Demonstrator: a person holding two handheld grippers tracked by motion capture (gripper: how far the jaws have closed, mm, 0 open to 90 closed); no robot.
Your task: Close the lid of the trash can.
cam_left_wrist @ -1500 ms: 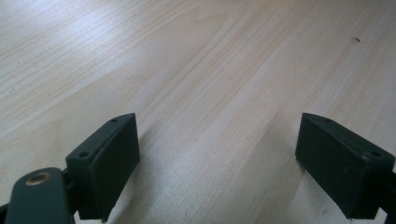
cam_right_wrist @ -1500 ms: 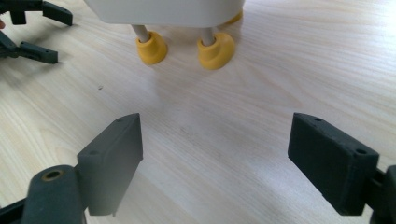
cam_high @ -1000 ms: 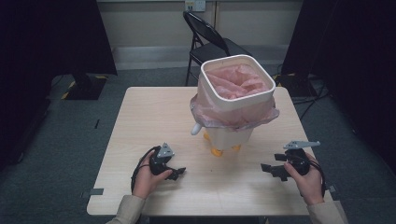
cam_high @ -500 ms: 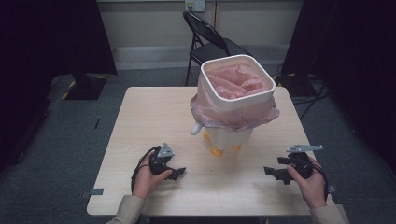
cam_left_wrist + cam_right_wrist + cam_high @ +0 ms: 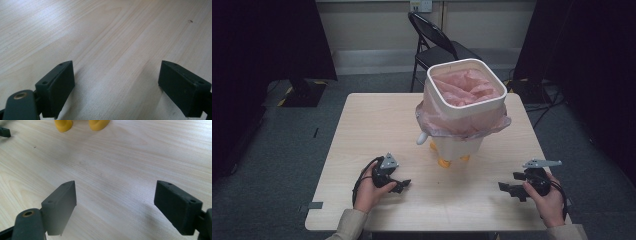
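Pink bag (image 5: pixel 464 90) lined a white bin (image 5: pixel 460 107) standing right of centre toward the table's (image 5: pixel 372 130) far side, its edge folded out over the rim and hanging down the walls as a skirt, likely so the liner stays put. Inside, only crumpled pink plastic showed; no other contents could be made out. Bin rested on small yellow feet (image 5: pixel 444 162), also seen at the top of the right gripper view (image 5: pixel 63 125). A white knob (image 5: pixel 422 138) stuck out low on its left side.

Left gripper (image 5: pixel 399 186) lay on the wood near the front edge, jaws wide, nothing between them (image 5: pixel 117 85). Right gripper (image 5: pixel 508 189) sat near the front right, raised slightly, jaws wide and empty too (image 5: pixel 115 205), aimed toward the feet. Both were well apart from the bin, probably a rest pose at either side of it.

Behind the table stood a folding chair (image 5: pixel 434 42).
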